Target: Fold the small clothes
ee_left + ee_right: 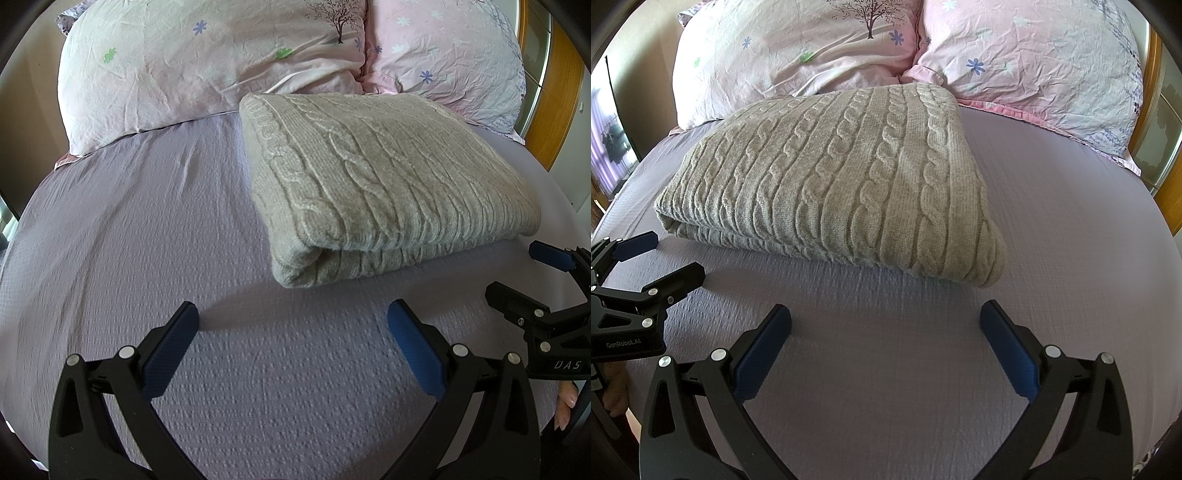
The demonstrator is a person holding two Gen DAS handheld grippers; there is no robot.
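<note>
**Folded cable-knit sweater rests on bed as two grippers hover nearby**

While both handheld tools hang over the lilac bedspread (110, 229), a beige cable-knit sweater (373, 177) lies folded into a thick rectangle near the head of the bed, its far edge touching the two pink floral pillows (207, 62). In the left wrist view the sweater sits at about 1 o'clock from the left gripper (293, 328), its rounded fold facing the camera and a doubled lower layer showing along the near edge. The left gripper's blue-padded fingers (413, 347) stand spread wide, holding nothing, with bare bedspread between them. At 3 o'clock in the same view, the right gripper (517, 273) enters from the edge, its two fingers also apart and near the sweater's closest corner without touching it; fingertips of the person's hand (565, 402) show just below it.

From the right wrist view, the sweater (834, 184) fills the area from 10 to 12 o'clock, its cables running toward the pillows (1034, 62). The right gripper (886, 325) is spread open and empty above the bedspread (1071, 221). The left gripper (661, 258) appears at 9 o'clock, fingers parted, close to the sweater's near left corner but clear of it. A wooden bed frame (1150, 85) curves along the far right.
</note>
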